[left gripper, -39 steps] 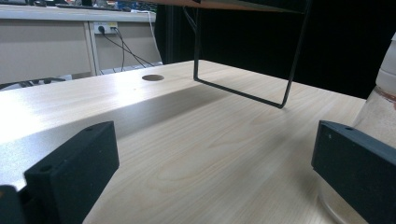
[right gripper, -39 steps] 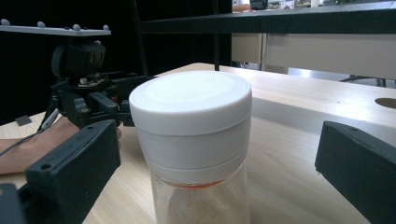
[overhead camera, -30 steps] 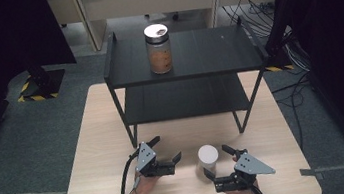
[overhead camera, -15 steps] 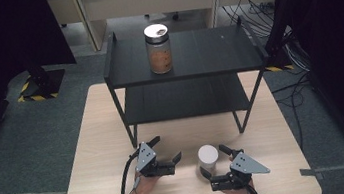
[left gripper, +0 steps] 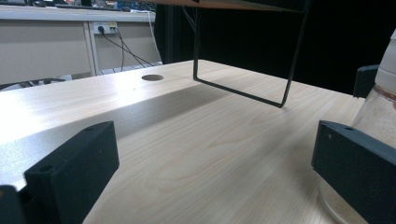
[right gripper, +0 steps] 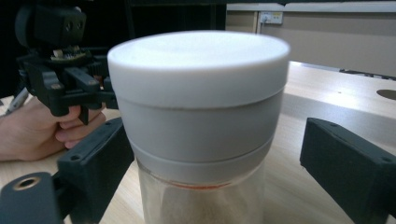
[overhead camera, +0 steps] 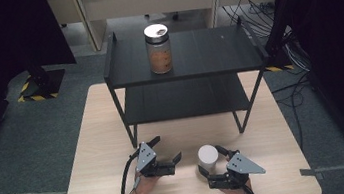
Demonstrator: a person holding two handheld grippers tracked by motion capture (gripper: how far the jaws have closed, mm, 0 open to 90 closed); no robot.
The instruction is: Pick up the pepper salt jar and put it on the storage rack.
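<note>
Jaws of our left gripper (overhead camera: 170, 148) stand wide and empty on the table (overhead camera: 96, 152). Rightward, our right gripper (overhead camera: 213, 161) has just been closing around the white-lidded jar (overhead camera: 208, 158); one pad still shows a gap.

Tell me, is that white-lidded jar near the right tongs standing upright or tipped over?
Upright. The jar stands on its base on the table, its flat white lid level on top and closed.
</note>
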